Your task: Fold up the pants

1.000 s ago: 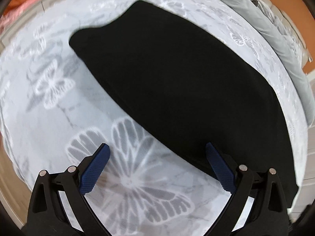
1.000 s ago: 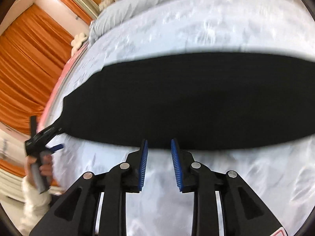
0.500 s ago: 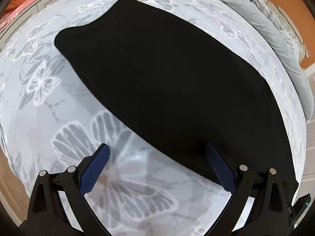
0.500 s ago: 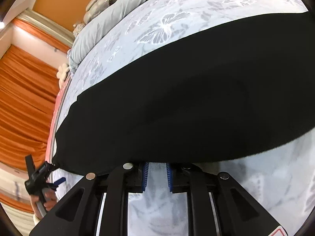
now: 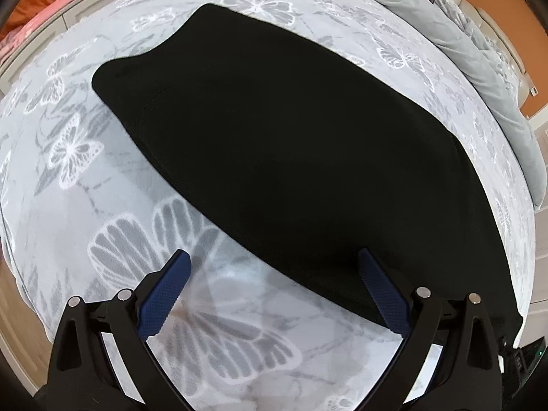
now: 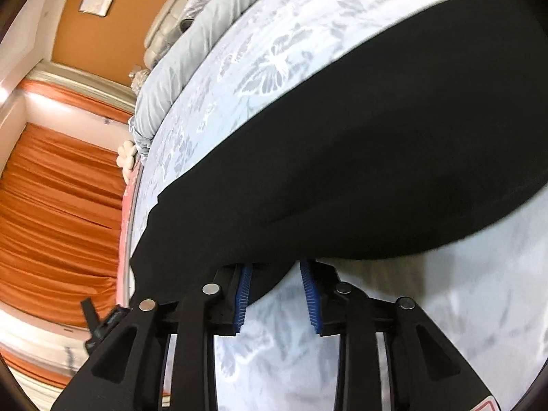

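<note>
- Broadly, the black pants (image 5: 291,157) lay flat across the butterfly-print bedsheet (image 5: 102,212) as one long dark shape, running from the upper left toward the lower right in the left wrist view.
- The left gripper (image 5: 274,284) hung just above the sheet with its blue pads (image 5: 164,294) spread wide; it held nothing, its right pad lying over the near hem of the pants and its left pad over bare sheet.
- The right gripper (image 6: 276,296) sat low at the near edge of the same pants (image 6: 359,171), its blue pads (image 6: 311,301) parted a modest way, with a rounded lip of black cloth dipping between them; the pads did not appear to be pinching it.
- A grey duvet (image 6: 191,54) was bunched along the far side of the bed, against a padded headboard (image 6: 161,30).
- Orange curtains (image 6: 58,219) hung at the left of the right wrist view, below an orange wall (image 6: 99,44) with a framed picture.
</note>
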`<move>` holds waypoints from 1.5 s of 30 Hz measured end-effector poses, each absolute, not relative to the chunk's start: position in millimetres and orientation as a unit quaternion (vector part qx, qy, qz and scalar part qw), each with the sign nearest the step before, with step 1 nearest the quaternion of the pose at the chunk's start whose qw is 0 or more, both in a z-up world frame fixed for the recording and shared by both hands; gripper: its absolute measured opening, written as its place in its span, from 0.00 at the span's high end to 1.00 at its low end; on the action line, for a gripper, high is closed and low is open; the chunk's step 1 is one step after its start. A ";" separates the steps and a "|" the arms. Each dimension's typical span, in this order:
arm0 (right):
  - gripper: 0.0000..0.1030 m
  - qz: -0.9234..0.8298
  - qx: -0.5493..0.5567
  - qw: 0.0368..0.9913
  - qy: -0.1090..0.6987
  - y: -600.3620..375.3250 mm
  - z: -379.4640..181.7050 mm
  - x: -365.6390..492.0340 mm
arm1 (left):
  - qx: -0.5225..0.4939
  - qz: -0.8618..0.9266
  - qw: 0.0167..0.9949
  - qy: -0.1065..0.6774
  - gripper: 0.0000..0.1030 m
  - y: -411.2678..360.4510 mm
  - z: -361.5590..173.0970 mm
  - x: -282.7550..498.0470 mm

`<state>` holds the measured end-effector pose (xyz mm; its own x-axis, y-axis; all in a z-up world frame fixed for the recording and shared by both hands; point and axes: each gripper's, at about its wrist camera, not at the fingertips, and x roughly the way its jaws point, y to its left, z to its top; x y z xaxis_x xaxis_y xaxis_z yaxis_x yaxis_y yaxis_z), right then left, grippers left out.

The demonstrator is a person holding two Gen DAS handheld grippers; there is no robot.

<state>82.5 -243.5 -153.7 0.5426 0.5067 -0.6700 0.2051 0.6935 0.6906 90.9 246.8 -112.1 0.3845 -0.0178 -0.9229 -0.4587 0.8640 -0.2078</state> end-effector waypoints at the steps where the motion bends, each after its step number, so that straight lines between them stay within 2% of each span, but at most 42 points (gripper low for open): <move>1: 0.95 0.091 0.367 0.797 0.471 -242.0 -154.5 84.5 | -0.220 0.133 0.804 0.537 0.07 242.3 -111.1 91.8; 7: 0.97 0.121 0.331 0.808 0.473 -239.1 -116.8 41.4 | -0.198 0.112 0.808 0.544 0.07 220.1 -109.1 96.6; 12: 1.00 0.064 0.306 0.790 0.527 -264.7 -159.0 28.4 | -0.166 0.127 0.812 0.545 0.07 205.1 -111.8 103.3; 14: 0.90 0.066 0.318 0.788 0.523 -274.8 -147.4 26.4 | -0.162 0.124 0.813 0.545 0.07 197.5 -110.4 104.8; 17: 0.81 0.029 0.309 0.839 0.447 -313.9 -107.0 12.7 | -0.158 0.128 0.823 0.531 0.07 183.6 -107.4 105.5; 18: 0.70 0.010 0.315 0.843 0.437 -327.2 -102.8 12.7 | -0.155 0.129 0.826 0.527 0.07 180.0 -105.5 105.4; 19: 0.67 -0.031 0.326 0.845 0.423 -352.0 -99.2 10.3 | -0.151 0.131 0.830 0.522 0.07 176.0 -102.2 106.9; 21: 0.67 -0.105 0.349 0.833 0.417 -394.8 -101.9 5.7 | -0.143 0.132 0.838 0.510 0.07 164.9 -96.7 107.0; 23: 0.70 -0.156 0.393 0.810 0.407 -441.8 -110.3 -3.8 | -0.129 0.124 0.847 0.501 0.07 152.3 -89.7 108.9; 25: 0.84 -0.176 0.402 0.800 0.409 -464.5 -115.6 -10.0 | -0.108 0.115 0.855 0.493 0.07 133.2 -79.8 109.1; 32: 0.85 -0.169 0.370 0.789 0.461 -474.7 -142.5 -5.0 | -0.086 0.090 0.861 0.494 0.07 80.3 -79.7 117.2; 34: 0.81 -0.161 0.350 0.803 0.454 -468.3 -139.6 6.6 | -0.086 0.085 0.861 0.494 0.07 72.8 -82.4 120.7; 42: 0.80 -0.127 0.351 0.821 0.432 -463.3 -142.2 38.6 | -0.065 0.071 0.860 0.501 0.07 64.9 -91.6 129.4; 44: 0.93 -0.115 0.362 0.821 0.427 -464.4 -143.4 42.5 | -0.068 0.071 0.858 0.505 0.07 68.1 -91.6 125.9; 45: 0.96 -0.109 0.379 0.816 0.423 -467.7 -143.6 40.3 | -0.069 0.072 0.858 0.505 0.07 71.9 -92.3 126.4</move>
<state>40.3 -467.7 -143.6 0.6187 0.1427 -0.7726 0.4976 0.6898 0.5259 126.4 71.9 -92.3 0.4803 0.0531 -0.8755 -0.1924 0.9802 -0.0461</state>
